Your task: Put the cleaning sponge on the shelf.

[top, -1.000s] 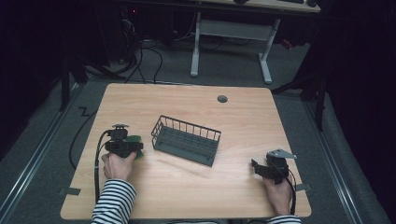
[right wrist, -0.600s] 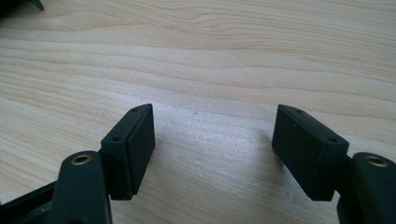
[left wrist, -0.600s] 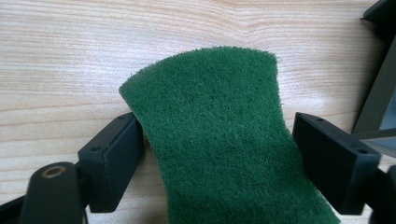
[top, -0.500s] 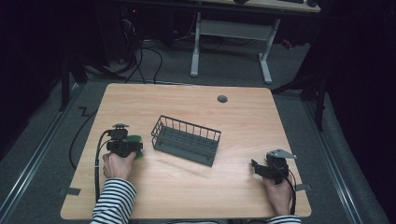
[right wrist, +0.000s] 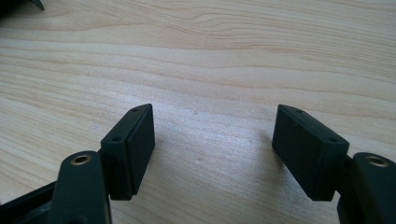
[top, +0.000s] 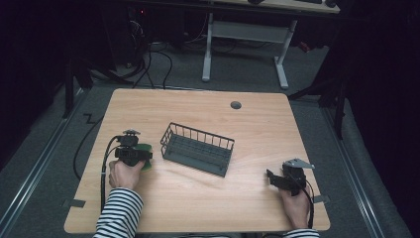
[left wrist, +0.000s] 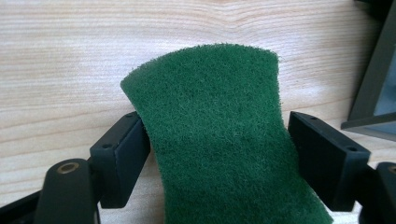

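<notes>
Tongs on our left (left wrist: 217, 140) have just been closing around the green fibrous scouring pad (left wrist: 219, 135) on the pale wooden surface (top: 257, 124), touching its sides; our right tongs (right wrist: 212, 140) gape empty.

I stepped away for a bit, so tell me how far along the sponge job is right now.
Early stage. The left gripper has been closing its jaws on the green scouring pad, which bows between them while still down by the wooden table. The wire basket next to it looks empty. The right gripper rests open over bare wood. Lifting the pad and moving it, probably into the basket, is left.
</notes>
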Tool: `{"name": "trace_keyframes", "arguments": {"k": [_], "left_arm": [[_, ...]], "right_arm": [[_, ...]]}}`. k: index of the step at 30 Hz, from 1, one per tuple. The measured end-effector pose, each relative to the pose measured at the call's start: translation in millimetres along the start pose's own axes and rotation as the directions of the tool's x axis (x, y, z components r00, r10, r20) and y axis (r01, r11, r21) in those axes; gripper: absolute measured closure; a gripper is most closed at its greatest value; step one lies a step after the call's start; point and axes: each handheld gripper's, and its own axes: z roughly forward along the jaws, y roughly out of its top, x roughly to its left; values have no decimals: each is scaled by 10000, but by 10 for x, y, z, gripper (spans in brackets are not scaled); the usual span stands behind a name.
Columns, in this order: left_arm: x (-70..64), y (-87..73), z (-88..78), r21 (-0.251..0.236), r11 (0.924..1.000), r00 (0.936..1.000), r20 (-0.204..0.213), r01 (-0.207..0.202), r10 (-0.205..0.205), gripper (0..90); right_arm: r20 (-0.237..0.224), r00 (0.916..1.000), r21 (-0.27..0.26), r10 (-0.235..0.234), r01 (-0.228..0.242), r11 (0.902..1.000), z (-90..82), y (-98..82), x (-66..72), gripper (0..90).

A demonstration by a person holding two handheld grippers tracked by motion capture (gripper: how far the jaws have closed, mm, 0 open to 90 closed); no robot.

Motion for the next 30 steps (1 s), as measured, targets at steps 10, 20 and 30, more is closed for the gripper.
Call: {"name": "trace_keyframes", "arguments": {"k": [10, 20, 30], "left_arm": [[23, -12, -118, -421, 9990, 9991, 372, -171, 187, 246], [-23, 23, -336, -862, 9937, 9955, 563, -716, 766, 248], [-30, 44, -581, -1315, 9870, 9902, 916, -927, 1052, 248]], "right_arm": [[-5, 10000, -3, -10, 10, 10000, 1, 0, -1, 299], [-2, 10000, -2, -10, 10, 10000, 1, 0, 0, 298], [-3, 10000, 1, -3, 3, 10000, 0, 0, 0, 297]]}}
